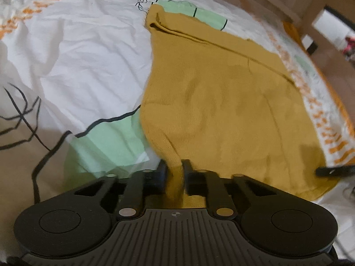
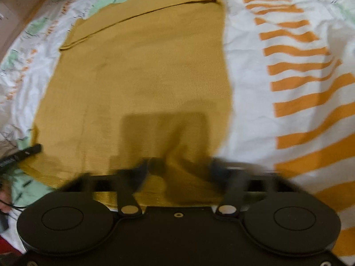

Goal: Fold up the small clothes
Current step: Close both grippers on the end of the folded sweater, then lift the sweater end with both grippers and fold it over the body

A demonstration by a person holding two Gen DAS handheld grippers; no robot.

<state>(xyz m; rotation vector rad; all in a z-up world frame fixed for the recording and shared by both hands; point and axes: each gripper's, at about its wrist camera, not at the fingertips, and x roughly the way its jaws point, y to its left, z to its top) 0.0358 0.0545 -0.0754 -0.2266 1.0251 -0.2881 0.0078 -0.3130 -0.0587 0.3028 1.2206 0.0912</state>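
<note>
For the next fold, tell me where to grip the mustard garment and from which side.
Grip the mustard garment at its near edge's two corners, coming from above, where it lies flat on the bedsheet. The left gripper already pinches a raised bunch there.

A rumpled white bedsheet (image 1: 88, 51) printed with orange stripes (image 2: 306, 82), pale green patches (image 1: 108, 139) and thin black lines.

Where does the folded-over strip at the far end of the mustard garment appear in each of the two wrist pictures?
Left wrist view: the folded strip runs from the top centre down to the right, on the far edge of the mustard garment.
Right wrist view: the folded strip lies at the top, left of centre, slanting down to the left.
Shared landmark: the patterned bedsheet with orange stripes beside the garment.
</note>
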